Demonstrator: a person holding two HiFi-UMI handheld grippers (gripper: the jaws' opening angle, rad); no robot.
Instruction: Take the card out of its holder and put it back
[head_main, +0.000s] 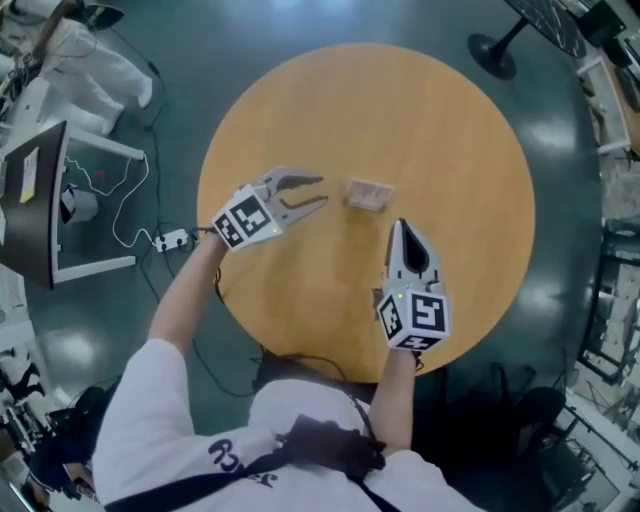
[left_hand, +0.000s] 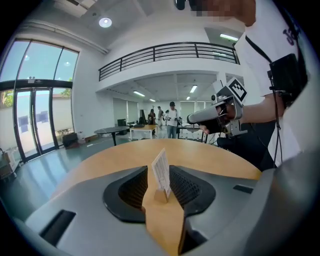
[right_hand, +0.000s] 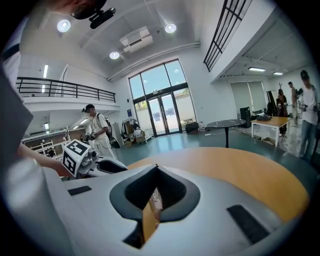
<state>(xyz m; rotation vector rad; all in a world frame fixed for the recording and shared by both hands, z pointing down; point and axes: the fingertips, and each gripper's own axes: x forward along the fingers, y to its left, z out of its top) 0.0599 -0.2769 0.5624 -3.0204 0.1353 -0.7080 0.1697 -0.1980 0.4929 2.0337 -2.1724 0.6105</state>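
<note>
The left hand-held gripper (head_main: 318, 192) has its jaws partway apart, gripping nothing, lined up edge-on with the card (left_hand: 161, 170), by the look of it ready to pinch it. The card stands upright in its holder (left_hand: 160, 195) on the tabletop (head_main: 450, 130), just off those tips. The right hand-held gripper (head_main: 401, 226) hovers near, jaws together, empty, probably keeping clear.

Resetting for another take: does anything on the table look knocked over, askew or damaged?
Nothing stands out. The card stands in its small wooden holder, leaning a little, near the middle of the round table, with nothing spilled or broken in view.
</note>
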